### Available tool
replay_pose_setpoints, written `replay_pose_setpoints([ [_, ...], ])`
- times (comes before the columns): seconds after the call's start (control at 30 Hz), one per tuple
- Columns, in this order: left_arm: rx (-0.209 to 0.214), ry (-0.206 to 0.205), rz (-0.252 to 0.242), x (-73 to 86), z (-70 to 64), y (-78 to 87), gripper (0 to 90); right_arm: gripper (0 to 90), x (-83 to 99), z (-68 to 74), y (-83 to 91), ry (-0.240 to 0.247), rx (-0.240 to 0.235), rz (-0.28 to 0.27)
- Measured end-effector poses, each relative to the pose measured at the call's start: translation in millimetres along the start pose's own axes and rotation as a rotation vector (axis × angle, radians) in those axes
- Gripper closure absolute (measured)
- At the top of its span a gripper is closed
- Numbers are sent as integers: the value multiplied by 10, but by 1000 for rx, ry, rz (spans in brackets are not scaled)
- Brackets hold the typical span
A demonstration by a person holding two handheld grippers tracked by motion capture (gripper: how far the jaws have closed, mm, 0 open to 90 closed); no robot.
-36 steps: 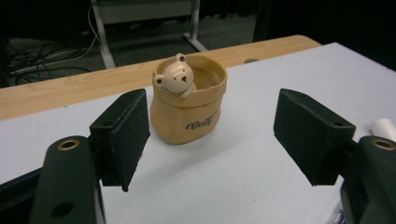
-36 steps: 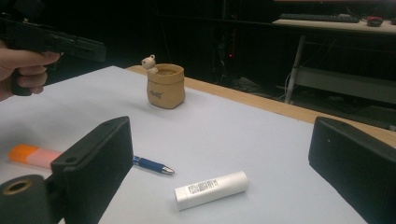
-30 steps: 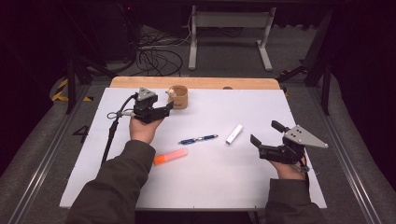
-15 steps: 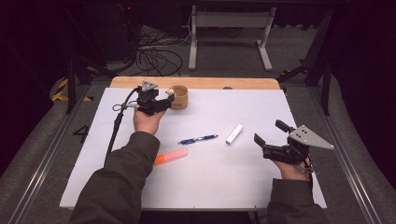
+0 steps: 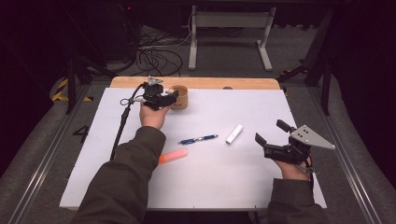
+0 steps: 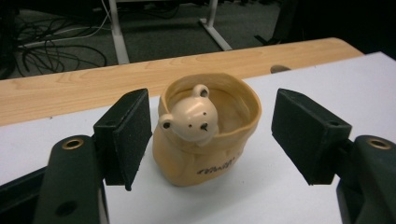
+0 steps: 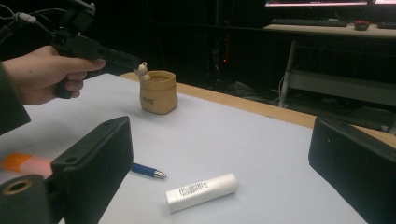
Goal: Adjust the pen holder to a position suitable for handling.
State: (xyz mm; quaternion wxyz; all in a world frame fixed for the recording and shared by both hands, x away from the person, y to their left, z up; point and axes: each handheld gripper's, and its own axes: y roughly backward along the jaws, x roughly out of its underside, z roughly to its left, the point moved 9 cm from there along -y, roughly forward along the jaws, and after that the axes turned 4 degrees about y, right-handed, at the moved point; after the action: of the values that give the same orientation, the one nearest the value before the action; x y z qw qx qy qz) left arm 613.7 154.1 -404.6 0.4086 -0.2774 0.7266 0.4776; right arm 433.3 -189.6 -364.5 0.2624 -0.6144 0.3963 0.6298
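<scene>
Left claw [image 6: 210, 140] spread wide around the bear cup [image 6: 205, 133], not touching; right claw [image 5: 273, 140] spread, hovering over table [image 5: 243, 186].

Both grippers [image 5: 173, 97] [image 5: 270, 133] wide open, arms apart.

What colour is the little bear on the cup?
The bear is cream with black dot eyes, clearest in the left gripper view.
</scene>
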Motion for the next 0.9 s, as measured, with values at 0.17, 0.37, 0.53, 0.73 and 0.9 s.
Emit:
replay_pose_setpoints([
  [0.17,-22,1,28,-1,21,-107,292,72,4,-5,-3,-6,-3,-2],
  [0.37,-43,35,32,-2,40,-210,295,72,13,-4,-13,-7,-5,0],
  [0.53,-54,61,43,46,73,-290,294,75,7,-3,-16,-9,-2,-5],
  [0.73,-63,84,53,94,91,-368,294,75,8,3,-24,-10,-3,-6],
  [0.9,-81,96,58,124,114,-413,295,75,13,21,-42,-7,-9,-3],
])
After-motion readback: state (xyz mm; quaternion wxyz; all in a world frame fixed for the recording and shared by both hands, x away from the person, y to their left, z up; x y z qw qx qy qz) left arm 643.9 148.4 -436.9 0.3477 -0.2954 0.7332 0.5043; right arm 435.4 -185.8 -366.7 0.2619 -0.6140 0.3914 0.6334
